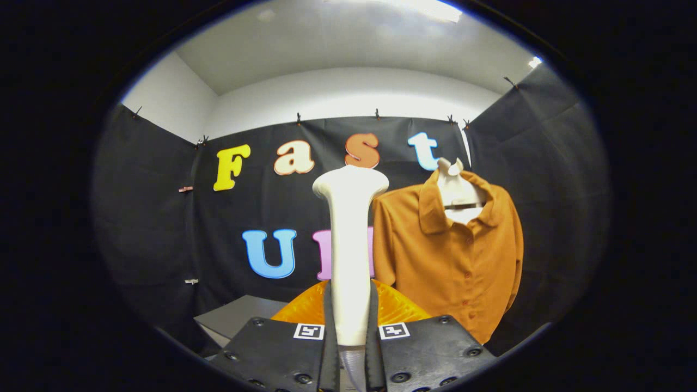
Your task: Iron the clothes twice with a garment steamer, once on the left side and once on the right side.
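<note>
The gripper holds one garment steamer upright, its two black fingers pressed against either side of the cream handle, one on each flank. Each finger's mounting plate carries one square black-and-white marker, two in all. The steamer's handle rises from between the fingers and flares at the top into a wide, rounded head. Just beyond the fingers, behind the handle's lower part, sits one ribbed, translucent orange piece, partly hidden by the handle; what it is cannot be told. To the left of it lies one grey flat surface. Farther back and to the right of the steamer hangs one orange collared shirt, buttoned down the front, on one pale hanger form whose neck shows above the open collar. The shirt stands well apart from the steamer's head, against the black cloth wall of the booth.
</note>
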